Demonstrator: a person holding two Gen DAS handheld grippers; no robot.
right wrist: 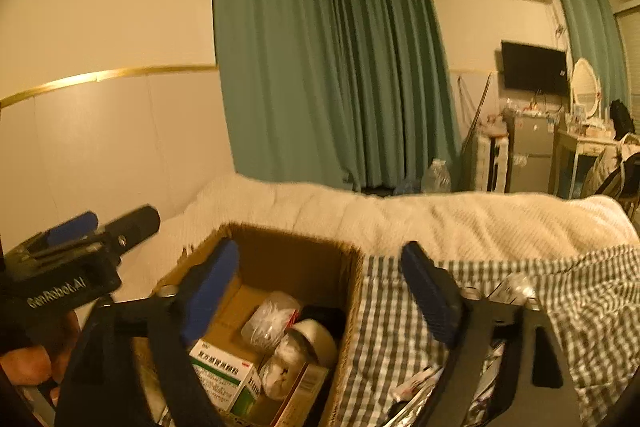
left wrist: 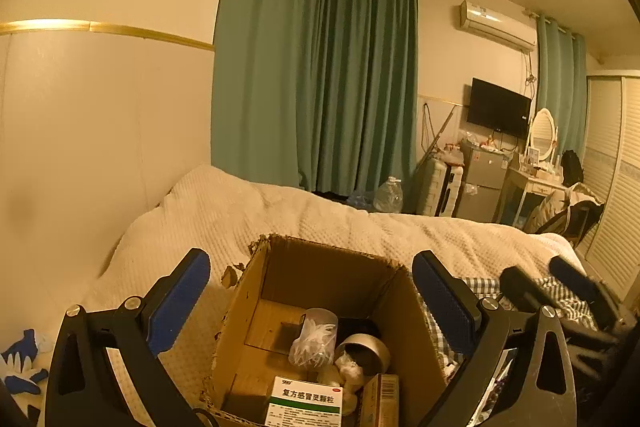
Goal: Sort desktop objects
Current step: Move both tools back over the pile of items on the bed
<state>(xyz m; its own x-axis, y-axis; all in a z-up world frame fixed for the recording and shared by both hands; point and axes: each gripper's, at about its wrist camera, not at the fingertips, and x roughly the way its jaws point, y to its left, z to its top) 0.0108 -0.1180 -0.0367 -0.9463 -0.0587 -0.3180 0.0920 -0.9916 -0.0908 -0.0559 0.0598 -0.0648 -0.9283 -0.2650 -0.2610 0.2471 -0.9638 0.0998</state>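
An open cardboard box (left wrist: 320, 275) sits on the bed and also shows in the right wrist view (right wrist: 292, 259). Inside lie a green and white medicine box (left wrist: 306, 401), a clear cup of cotton swabs (left wrist: 316, 337), a roll of tape (left wrist: 366, 353) and a small brown carton (left wrist: 382, 401). My left gripper (left wrist: 312, 291) is open and empty, its blue pads straddling the box from above. My right gripper (right wrist: 320, 287) is open and empty above the box's right wall and a checked cloth (right wrist: 400, 327). Foil packets (right wrist: 420, 387) lie on the cloth under it.
The bed carries a cream blanket (left wrist: 280, 219). Blue and white gloves (left wrist: 22, 363) lie at its left edge. The wall runs along the left. Green curtains, a water jug (left wrist: 388, 195), a small fridge (left wrist: 482, 183) and a dressing table (left wrist: 532, 183) stand beyond.
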